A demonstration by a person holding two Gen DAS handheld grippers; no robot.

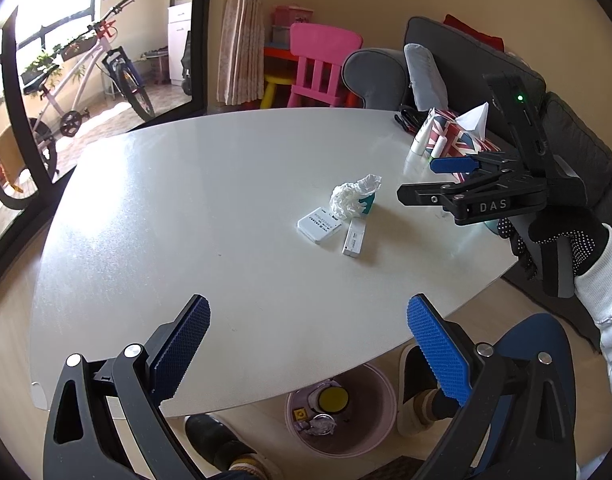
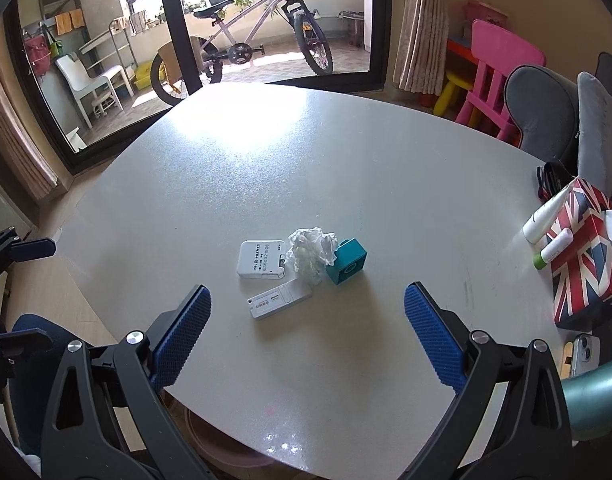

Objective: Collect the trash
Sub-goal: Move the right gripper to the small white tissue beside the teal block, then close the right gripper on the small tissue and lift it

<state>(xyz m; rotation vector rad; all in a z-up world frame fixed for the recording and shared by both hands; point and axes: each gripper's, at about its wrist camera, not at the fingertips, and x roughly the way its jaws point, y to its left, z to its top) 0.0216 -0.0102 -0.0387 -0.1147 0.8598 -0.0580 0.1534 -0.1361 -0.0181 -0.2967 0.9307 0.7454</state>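
Down below the near edge of the table [image 1: 234,184], on the floor, sits the pink bin [image 1: 380,424], and it holds a round yellow lid [image 1: 333,399], something shiny and crumpled, and a small yellow-marked scrap — the rest is hidden under the tabletop. In the right wrist view only its rim shows.

Up on the pale tabletop, the trash sits in a tight cluster near the middle: a crumpled white tissue [image 2: 311,254] resting against a teal cube [image 2: 348,262], a flat white card holder with printed numbers [image 2: 262,259] just left of the tissue, and a slim white test cassette [image 2: 280,299] just in front of them. All four lie untouched.

The left gripper [image 1: 308,344] hangs over the near edge of the table, its blue pads [image 1: 182,350] spread wide with nothing between them. The right gripper [image 2: 306,332] hovers short of the cluster, equally wide and empty; from the left wrist it shows side-on (a gloved hand [image 1: 562,248] grips its handle) to the right of the tissue.

On the table's right side stands a Union Jack tissue box [image 2: 586,252], with two white tubes [image 2: 544,226] leaning against it and a phone [image 2: 584,354] beside its near end. Beyond the table: a pink child's chair [image 1: 322,64], a grey sofa [image 1: 458,60], curtains — and a white bicycle [image 2: 250,28] out on the balcony behind the glass door.
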